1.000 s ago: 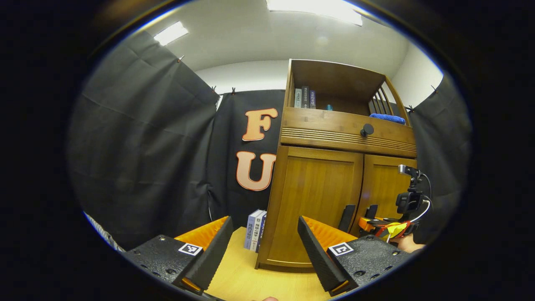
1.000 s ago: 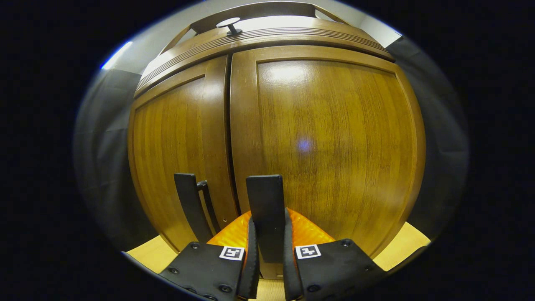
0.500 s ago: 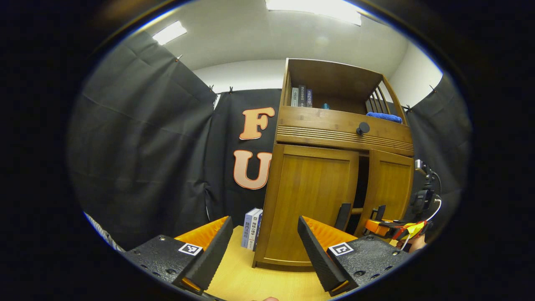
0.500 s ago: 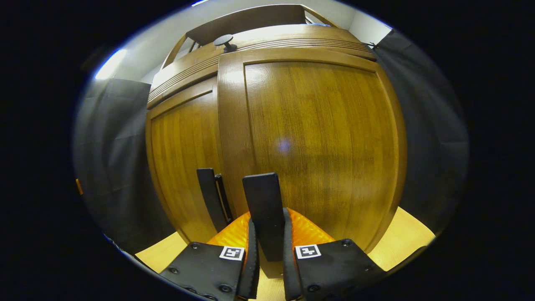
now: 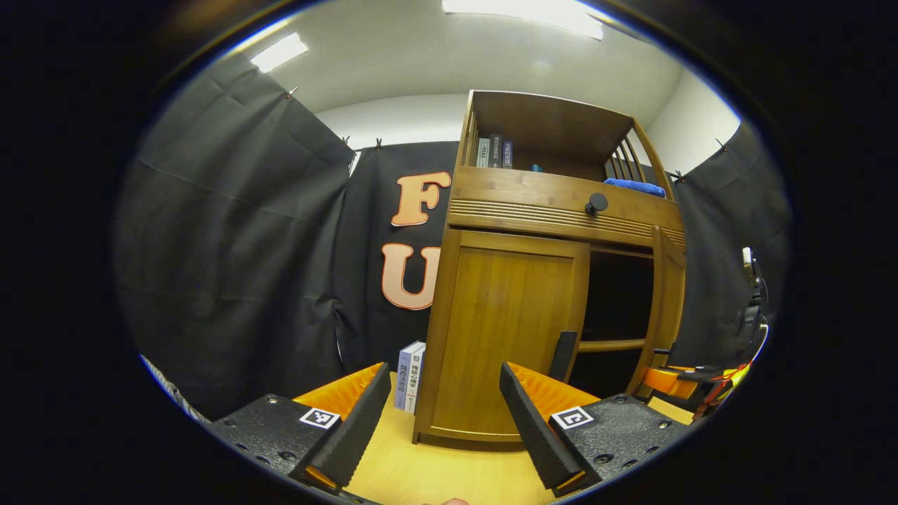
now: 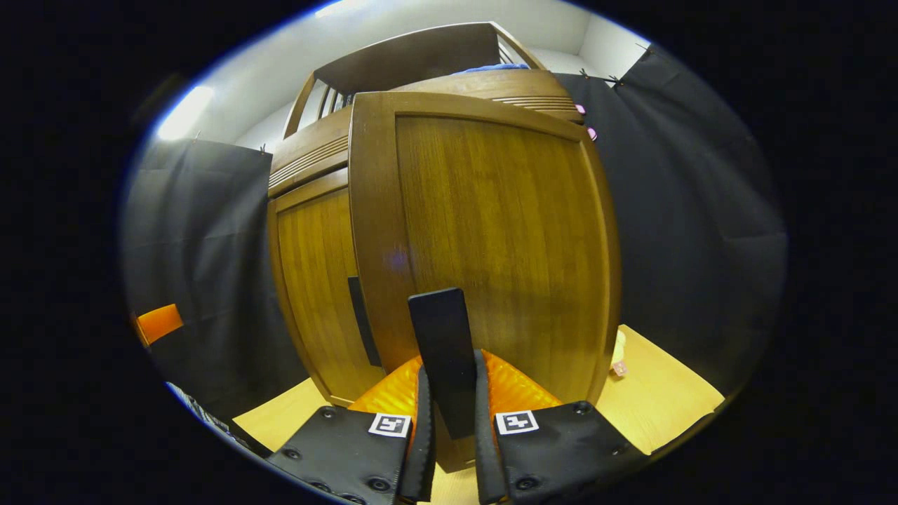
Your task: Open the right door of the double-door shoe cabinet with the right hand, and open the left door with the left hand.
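At the tabletop's far side, the shoe cabinet (image 5: 554, 210) stands with one door swung out.

Seen from the left gripper view, the right door (image 5: 668, 308) stands open and edge-on, baring a dark inside with a shelf (image 5: 610, 345); the left door (image 5: 508, 330) is shut, its handle (image 5: 563, 355) untouched. The left gripper (image 5: 442, 414) hangs short of the cabinet, jaws spread wide with nothing between them. In the right gripper view, the right gripper (image 6: 449, 428) has its jaws pinching the right door's handle (image 6: 443, 351), both fingers pressed on it. Books (image 5: 409, 366) stand on the tabletop (image 5: 435, 470) just beside the cabinet's left side.
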`<state>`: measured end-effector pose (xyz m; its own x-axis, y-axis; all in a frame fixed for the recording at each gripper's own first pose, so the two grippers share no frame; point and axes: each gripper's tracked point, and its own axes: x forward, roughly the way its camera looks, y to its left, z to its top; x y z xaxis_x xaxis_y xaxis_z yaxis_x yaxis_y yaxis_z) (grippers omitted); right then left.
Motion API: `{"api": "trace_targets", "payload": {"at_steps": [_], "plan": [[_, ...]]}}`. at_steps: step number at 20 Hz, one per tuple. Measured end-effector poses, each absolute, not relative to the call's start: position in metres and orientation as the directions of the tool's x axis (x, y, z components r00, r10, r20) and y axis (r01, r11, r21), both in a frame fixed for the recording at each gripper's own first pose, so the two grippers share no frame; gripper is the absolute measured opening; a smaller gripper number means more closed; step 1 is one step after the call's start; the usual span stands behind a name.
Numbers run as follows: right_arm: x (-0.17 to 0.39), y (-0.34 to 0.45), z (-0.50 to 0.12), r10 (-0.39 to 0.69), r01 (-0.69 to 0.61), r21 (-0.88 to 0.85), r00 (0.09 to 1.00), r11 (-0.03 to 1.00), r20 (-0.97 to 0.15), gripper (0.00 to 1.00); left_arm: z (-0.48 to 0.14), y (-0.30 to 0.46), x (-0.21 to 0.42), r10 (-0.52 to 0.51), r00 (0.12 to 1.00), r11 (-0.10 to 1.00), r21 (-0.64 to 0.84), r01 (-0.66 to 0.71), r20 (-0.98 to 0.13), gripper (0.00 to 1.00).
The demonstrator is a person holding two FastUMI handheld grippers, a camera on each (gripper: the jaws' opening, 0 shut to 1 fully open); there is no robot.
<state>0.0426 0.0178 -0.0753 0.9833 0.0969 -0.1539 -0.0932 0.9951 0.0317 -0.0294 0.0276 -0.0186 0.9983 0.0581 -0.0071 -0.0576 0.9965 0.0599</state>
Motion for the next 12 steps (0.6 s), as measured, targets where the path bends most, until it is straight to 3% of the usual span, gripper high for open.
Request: {"api": "trace_targets", "payload": {"at_steps": [1,2,4,5,12], "plan": [[0.036,0.013,-0.074,0.097,-0.092,0.038,0.984,0.995,-0.150,0.31,-0.020,0.024,-0.028,0.052,0.999,0.997,0.053,-0.051,-0.010,0.92],[0.028,0.010,-0.073,0.096,-0.090,0.044,0.985,0.995,-0.144,0.31,-0.023,0.021,-0.028,0.044,0.999,0.998,0.049,-0.044,-0.014,0.95],[0.018,0.002,-0.071,0.090,-0.084,0.051,0.987,0.995,-0.136,0.27,-0.027,0.013,-0.027,0.032,0.999,0.998,0.050,-0.031,-0.020,0.92],[0.014,-0.003,-0.071,0.086,-0.080,0.051,0.987,0.996,-0.136,0.31,-0.028,0.011,-0.027,0.025,0.999,0.998,0.050,-0.024,-0.023,0.92],[-0.008,-0.029,-0.065,0.054,-0.046,0.064,0.989,0.997,-0.138,0.33,-0.036,-0.009,-0.021,-0.016,0.999,0.999,0.038,0.017,-0.033,0.92]]}}
